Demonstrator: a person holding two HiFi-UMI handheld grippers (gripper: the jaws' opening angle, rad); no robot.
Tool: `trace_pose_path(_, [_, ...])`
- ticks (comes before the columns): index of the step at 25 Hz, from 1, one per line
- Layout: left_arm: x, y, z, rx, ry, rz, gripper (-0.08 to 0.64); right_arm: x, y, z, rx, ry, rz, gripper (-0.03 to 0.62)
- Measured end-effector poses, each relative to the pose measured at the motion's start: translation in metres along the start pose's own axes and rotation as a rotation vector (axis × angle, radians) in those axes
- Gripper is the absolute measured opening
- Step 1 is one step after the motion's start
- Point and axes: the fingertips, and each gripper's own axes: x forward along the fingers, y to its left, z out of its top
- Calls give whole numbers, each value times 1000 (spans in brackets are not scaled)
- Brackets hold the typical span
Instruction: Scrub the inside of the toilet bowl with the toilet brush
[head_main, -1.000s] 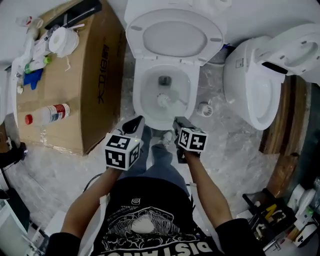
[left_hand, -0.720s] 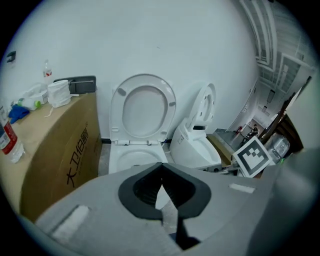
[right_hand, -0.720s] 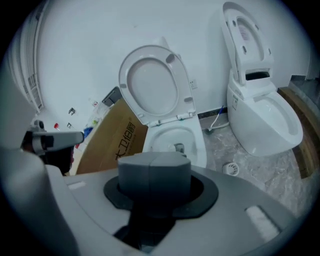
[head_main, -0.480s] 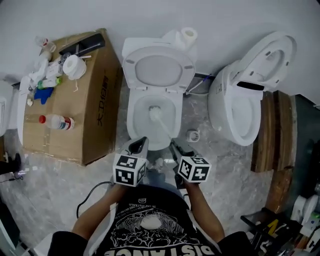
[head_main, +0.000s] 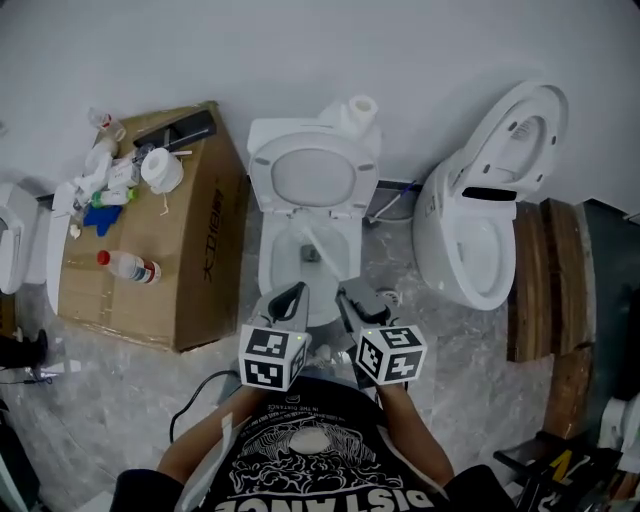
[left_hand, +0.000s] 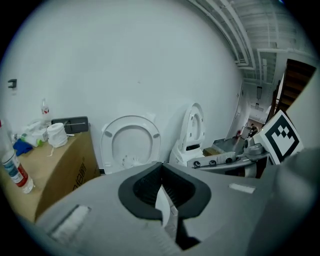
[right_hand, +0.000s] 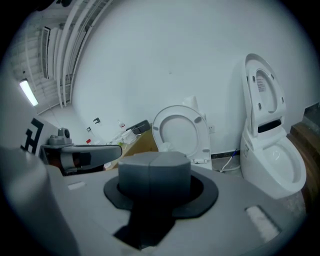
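Observation:
The white toilet (head_main: 285, 270) stands against the wall with its lid (head_main: 312, 180) raised. The white toilet brush (head_main: 318, 250) lies slanted inside the bowl, handle toward the front rim. My left gripper (head_main: 292, 298) and right gripper (head_main: 350, 300) hover side by side just in front of the bowl, both pointing at it. Neither touches the brush. In the left gripper view the left gripper (left_hand: 161, 167) is shut on nothing, with the lid (left_hand: 131, 142) beyond. The right gripper (right_hand: 154, 162) also sits shut and empty in its own view.
A cardboard box (head_main: 150, 260) with bottles and a paper roll (head_main: 160, 170) stands left of the toilet. A second toilet (head_main: 470, 240) stands to the right, wooden boards (head_main: 545, 280) beyond it. A small round fitting (head_main: 385, 297) and a black cable (head_main: 195, 400) lie on the floor.
The head view has pulled back and takes in more of the room. Both grippers have drawn back from the bowl's front rim; the brush stays in the bowl.

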Motion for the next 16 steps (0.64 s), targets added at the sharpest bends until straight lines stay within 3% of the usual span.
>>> trace_pose_path(16, [13,0,-9,-14,56,-24,-11,7,-2,7,21,-11,11,150])
